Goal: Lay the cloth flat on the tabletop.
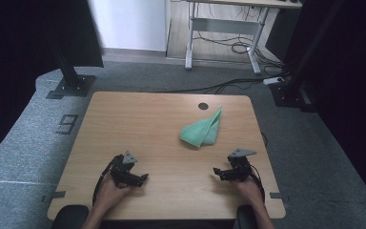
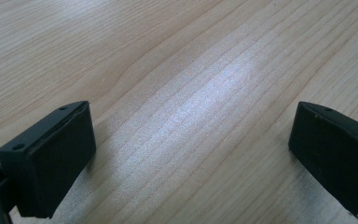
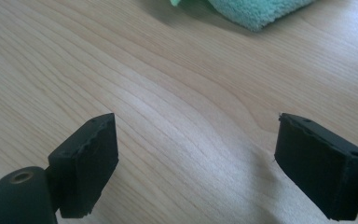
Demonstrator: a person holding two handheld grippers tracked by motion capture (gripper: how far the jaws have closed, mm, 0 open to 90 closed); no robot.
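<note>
The person's two hands rest low on the near part of the wooden counter (image 1: 138,129), forearms coming in from six o'clock. The left hand (image 1: 108,191) grips the left tongs (image 1: 143,177) at about seven o'clock on the counter, their tips turned inward toward three o'clock, with the grey three-cornered plate on top. In the left gripper view the left tongs (image 2: 191,154) stand wide apart with nothing but bare wood grain between the black jaws.

The right hand (image 1: 250,190) holds the right tongs (image 1: 216,171) at about five o'clock, tips turned inward toward nine o'clock, so the two tools face each other, well apart. In the right gripper view the right tongs (image 3: 196,158) are also spread apart over bare wood, clamped on nothing.

The folded green cloth (image 1: 202,130) lies at roughly one o'clock on the counter, beyond the right tongs and apart from them, just short of a small dark round hole (image 1: 203,106) near the far edge. The cloth (image 3: 256,10) shows at the top edge of the right gripper view.
</note>
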